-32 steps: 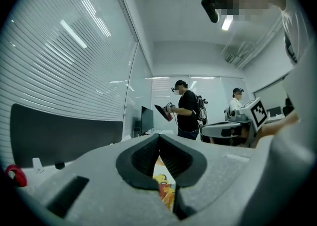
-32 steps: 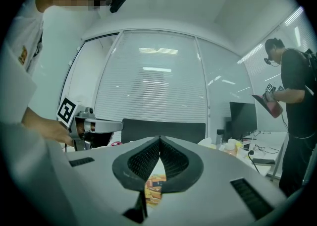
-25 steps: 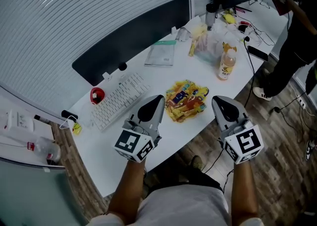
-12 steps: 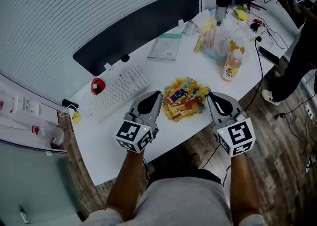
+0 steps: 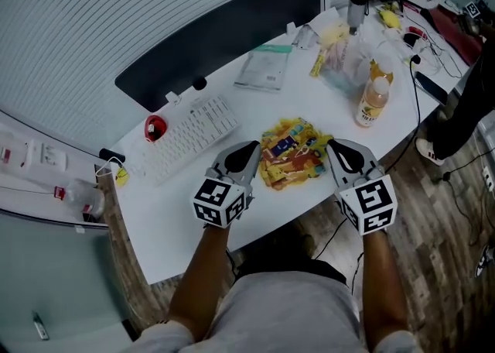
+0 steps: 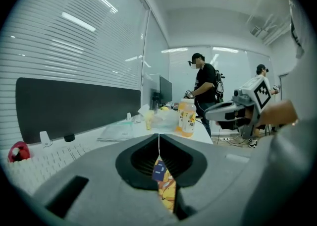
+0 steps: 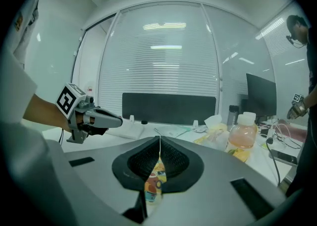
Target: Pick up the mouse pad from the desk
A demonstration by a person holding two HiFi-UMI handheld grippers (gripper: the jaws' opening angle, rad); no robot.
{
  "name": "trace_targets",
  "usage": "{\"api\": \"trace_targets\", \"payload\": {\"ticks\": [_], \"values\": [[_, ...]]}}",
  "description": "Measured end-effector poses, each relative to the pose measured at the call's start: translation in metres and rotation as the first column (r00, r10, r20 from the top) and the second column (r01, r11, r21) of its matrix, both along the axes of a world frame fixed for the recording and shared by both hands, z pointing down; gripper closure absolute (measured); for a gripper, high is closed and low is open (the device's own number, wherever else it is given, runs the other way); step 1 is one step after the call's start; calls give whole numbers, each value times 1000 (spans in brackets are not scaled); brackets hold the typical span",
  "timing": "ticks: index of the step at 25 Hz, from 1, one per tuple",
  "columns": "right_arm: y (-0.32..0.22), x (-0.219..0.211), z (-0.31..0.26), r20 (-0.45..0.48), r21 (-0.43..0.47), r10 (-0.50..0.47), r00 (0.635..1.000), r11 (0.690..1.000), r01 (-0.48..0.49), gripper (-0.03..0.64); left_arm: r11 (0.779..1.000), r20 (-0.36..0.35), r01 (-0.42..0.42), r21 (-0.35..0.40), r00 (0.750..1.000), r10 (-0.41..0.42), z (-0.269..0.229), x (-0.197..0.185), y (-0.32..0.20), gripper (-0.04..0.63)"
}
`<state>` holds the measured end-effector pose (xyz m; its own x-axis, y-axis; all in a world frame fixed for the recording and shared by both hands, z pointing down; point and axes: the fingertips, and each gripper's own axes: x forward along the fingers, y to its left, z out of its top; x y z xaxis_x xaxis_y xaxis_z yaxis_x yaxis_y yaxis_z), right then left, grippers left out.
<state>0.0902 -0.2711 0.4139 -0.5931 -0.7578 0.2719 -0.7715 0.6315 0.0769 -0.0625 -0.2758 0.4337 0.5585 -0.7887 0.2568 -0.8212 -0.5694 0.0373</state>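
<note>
**Clerk:** State of the 2 grippers?

**Inspector:** Left gripper (image 5: 249, 149): jaws closed, the ribbed black pads meeting along 1 thin seam, nothing clamped between them. Right gripper (image 5: 337, 147): the same, jaws shut tip to tip and empty. Each body is a smooth grey shell with a marker cube at the rear.

**Clerk:** Location of the mouse pad?

**Inspector:** The mouse pad (image 5: 292, 152) lies flat on the white worktop (image 5: 178, 227), close to its near edge, between the 2 grippers. The left tips sit just beside its left edge and the right tips just beside its right edge. I cannot confirm contact on either side. In each gripper view a strip of its print shows through the slot beneath the closed pads.

**Clerk:** Material and shape?

**Inspector:** A thin sheet with an uneven outline, printed all over in yellow, orange and blue.

**Clerk:** Other items noted?

**Inspector:**
- A white keyboard (image 5: 189, 136), set at an angle, left of the pad.
- A small red rounded item (image 5: 155, 126) by the keyboard's far left end.
- A long matte black panel (image 5: 224, 34) with rounded corners, standing along the far edge.
- A flat clear pouch (image 5: 265, 70) with a green strip, in front of the panel.
- A clear bottle (image 5: 372, 104) of orange liquid with a pale cap, upright, right of the pad.
- A dark cylindrical flask (image 5: 356, 7) at the far end.
</note>
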Motion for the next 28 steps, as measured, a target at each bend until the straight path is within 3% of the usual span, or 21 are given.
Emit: {"api": "trace_targets", "payload": {"ticks": [11,12,14,17,20,24,28], "values": [[-24,-4,46,-82,-123,28,996,992,-38,602,983,45,-10,-182,999,18,57,-8,-24,575],[-25,-5,52,-88,-135,26,996,990,-38,601,980,49,-9,-197,999,19,62,-10,-25,562],[-29,-6,61,-100,-159,24,995,986,-40,601,973,56,-9,-230,998,22,72,-12,-28,468],[-36,-5,73,-115,-193,25,993,980,-47,599,961,71,-6,-275,997,26,86,-15,-33,412],[-40,-8,90,-127,-248,8,992,968,-40,475,943,97,3,-333,995,31,102,-19,-35,360],[-48,-8,112,-159,-319,-5,987,947,-47,387,907,151,22,-421,987,46,125,-22,-36,304],[-55,-1,133,-203,-375,13,979,923,-90,344,879,196,47,-474,979,54,143,-23,-36,272]]}}
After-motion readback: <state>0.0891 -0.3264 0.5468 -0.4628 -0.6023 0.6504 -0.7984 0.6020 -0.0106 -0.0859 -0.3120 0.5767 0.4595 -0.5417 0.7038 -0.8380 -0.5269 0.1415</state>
